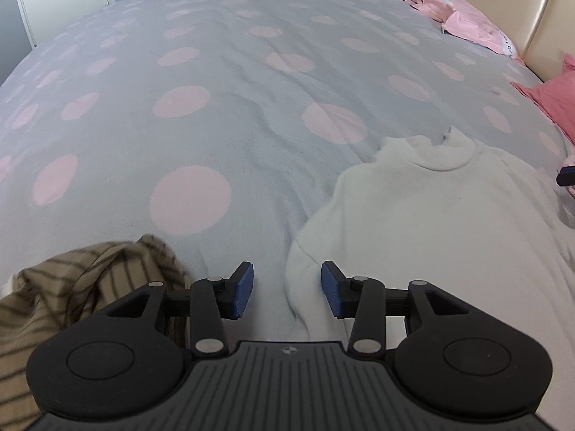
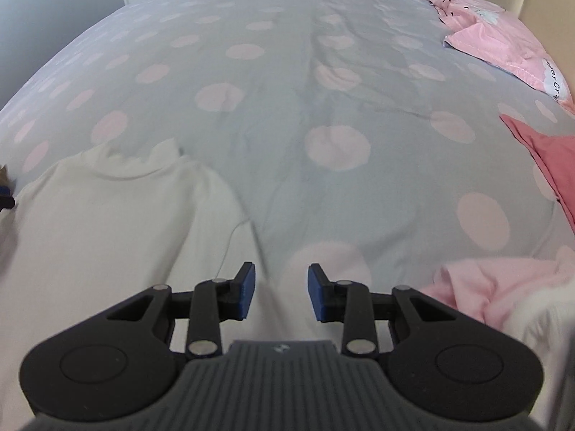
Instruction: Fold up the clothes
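white top (image 1: 431, 222) flat on dotted bedspread (image 1: 215, 89), collar at 12 o'clock | left gripper (image 1: 287, 289) parted, empty, over its 9 o'clock edge | right gripper (image 2: 281, 292) parted, empty, over its 3 o'clock edge | soft, light, limp; likely slides; pinch side seams or shoulders

left claw (image 1: 286, 289): apart, empty | white top (image 1: 431, 222): flat on bedspread (image 1: 215, 72)
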`<state>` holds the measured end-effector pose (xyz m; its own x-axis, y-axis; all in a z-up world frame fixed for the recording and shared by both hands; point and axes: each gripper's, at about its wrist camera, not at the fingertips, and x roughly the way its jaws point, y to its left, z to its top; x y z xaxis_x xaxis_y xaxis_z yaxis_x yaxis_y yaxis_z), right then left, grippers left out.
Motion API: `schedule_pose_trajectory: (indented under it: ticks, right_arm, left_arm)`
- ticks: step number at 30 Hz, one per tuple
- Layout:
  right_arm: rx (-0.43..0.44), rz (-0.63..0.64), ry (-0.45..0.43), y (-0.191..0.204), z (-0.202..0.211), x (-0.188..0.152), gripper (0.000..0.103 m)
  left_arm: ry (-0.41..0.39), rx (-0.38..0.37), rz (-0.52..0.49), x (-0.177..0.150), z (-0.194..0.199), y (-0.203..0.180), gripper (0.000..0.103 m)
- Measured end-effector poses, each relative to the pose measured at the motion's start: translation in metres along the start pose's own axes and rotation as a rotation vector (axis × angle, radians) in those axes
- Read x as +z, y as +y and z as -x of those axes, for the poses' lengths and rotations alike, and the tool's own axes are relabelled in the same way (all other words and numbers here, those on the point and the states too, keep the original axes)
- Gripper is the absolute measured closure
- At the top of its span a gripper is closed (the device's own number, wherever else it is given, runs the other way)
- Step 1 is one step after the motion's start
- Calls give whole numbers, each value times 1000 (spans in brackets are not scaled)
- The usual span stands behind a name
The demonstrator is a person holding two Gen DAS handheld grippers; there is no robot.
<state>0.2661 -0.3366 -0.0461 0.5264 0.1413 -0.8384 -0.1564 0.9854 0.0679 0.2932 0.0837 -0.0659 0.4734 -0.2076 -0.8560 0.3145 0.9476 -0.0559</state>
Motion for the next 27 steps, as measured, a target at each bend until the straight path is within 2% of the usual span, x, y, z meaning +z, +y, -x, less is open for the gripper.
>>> schedule_pose_trajectory:
  ticks: [4,6,10,13,17,18,20,22,27]
  right_arm:
    - [53,-64,-19,-8,-25,5,68]
    - [91,-83,-22,-8,-33,5,67]
    - [114,-93,-4,-1,-49,2,67]
    - [113,-114,-9,6,-51,0,65]
    - [118,-97,10,15,-51,0,65]
    - [110,-86,13,18,-51,0,69]
    - [97,-57,15,24,-50,0,83]
    - [73,-21,11,30,-48,0,98]
    - [-33,101,-1,49,-43,2,99]
  left_arm:
    - [-1,-32,-11,1,-17,0,61]
    - [-18,-30,-19,1,-20,-2,59]
    - [-36,-8,-28,1,-23,-9,59]
    - [-36,8,-36,1,-22,-13,62]
    - [-29,14,-55,2,-22,-19,74]
    - [-25,17,-62,3,-22,-21,76]
    - [-16,16,-69,4,-23,-24,85]
    - [-7,24,-82,5,-23,-28,88]
    - [14,54,-98,8,-23,-36,94]
